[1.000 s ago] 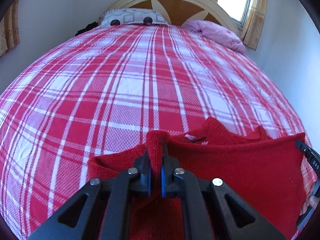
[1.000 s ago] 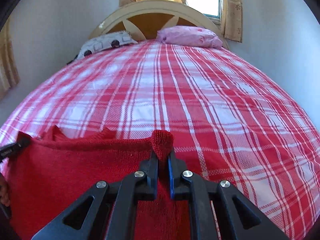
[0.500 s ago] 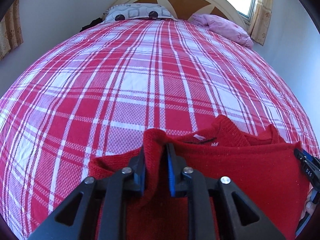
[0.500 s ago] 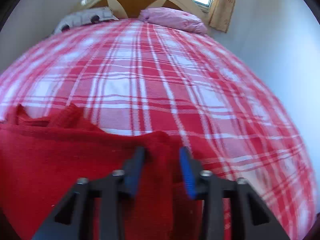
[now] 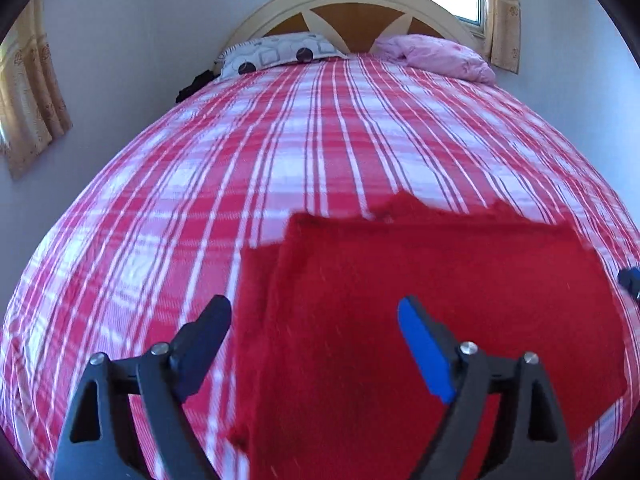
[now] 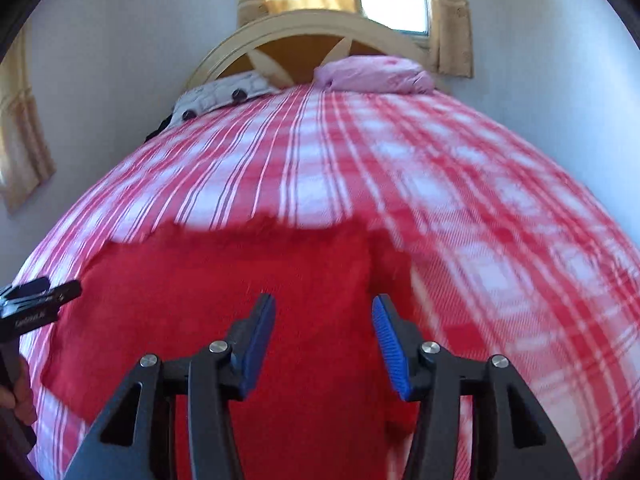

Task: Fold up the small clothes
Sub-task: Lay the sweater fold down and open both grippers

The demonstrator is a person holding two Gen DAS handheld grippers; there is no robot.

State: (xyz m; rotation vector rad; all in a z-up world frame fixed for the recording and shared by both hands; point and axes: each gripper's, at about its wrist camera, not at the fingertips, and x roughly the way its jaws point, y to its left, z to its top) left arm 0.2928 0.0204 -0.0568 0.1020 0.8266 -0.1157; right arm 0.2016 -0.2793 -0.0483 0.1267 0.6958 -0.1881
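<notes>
So both grippers have just let go of the little red sweater (image 5: 420, 320), and that's the whole story here. A second ago each one had a pinch of knit clamped tight at a top corner; now the fabric is out of both.

Starting on the left: the left gripper (image 5: 316, 320) has its jaws spread wide and still opening, with nothing pinched. The sweater's left edge sits below and between them, but the pads aren't touching it. That gripper has also pulled back and up a bit from where it was holding.

The sweater itself lies flat on the plaid bedspread (image 5: 200, 200), at the near end of the bed, folded into a rough rectangle with a doubled layer showing along its left side. The collar bumps peek out past its far edge.

Over on the right: the right gripper (image 6: 324, 316) is about half open, jaws still easing apart, and likewise empty, hovering over the sweater's right part. Its view is smeared, so it's clearly on the move.

My read: one fold has just been laid down and released. Looks like a decent fold, edges roughly lined up. Probably another fold is needed to make it compact, so both grippers would need a new grab on an edge.
</notes>
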